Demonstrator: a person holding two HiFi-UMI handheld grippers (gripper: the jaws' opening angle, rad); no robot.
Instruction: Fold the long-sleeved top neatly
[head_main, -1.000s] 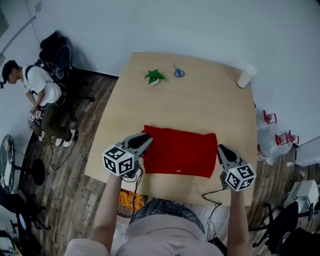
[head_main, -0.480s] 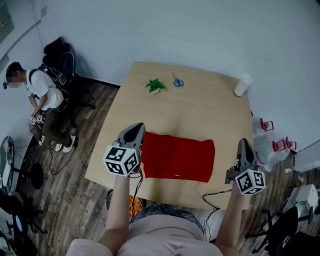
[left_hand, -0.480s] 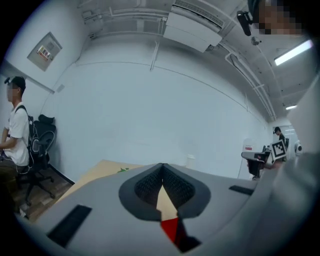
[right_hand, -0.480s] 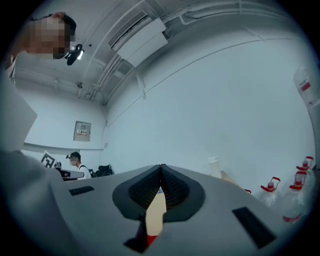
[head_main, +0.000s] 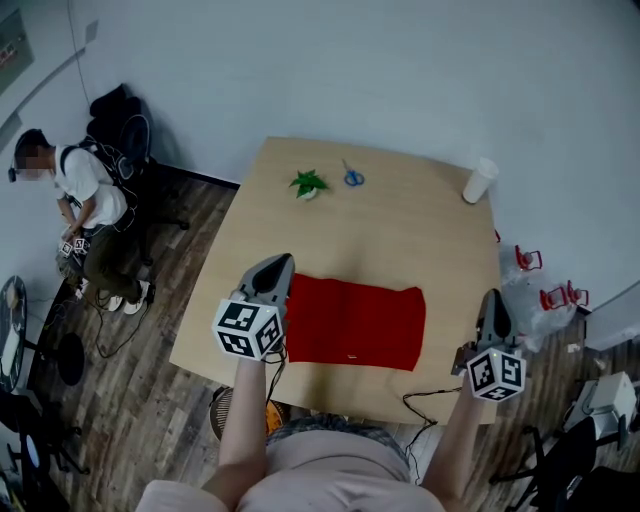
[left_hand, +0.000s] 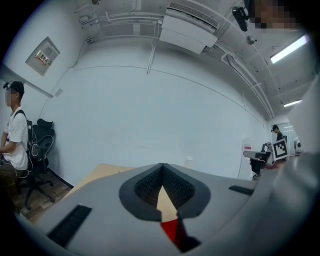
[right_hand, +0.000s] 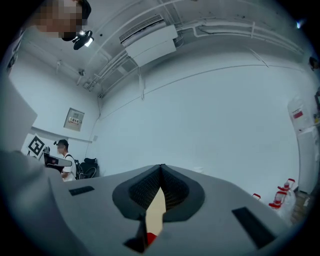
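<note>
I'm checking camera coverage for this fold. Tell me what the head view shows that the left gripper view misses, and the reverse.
Only the head view: the full outline of the folded red top lying flat, the small plant and the blue scissors.
Only the left gripper view: the ceiling air conditioner, the light strips and a wall notice.
Both: the left gripper with jaws shut on nothing, the table, the person by the wall, and the red top, which is a mere sliver in the gripper view.

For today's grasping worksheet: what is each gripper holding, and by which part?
Nothing. The left gripper and right gripper are shut, empty, clear of the folded red top.
</note>
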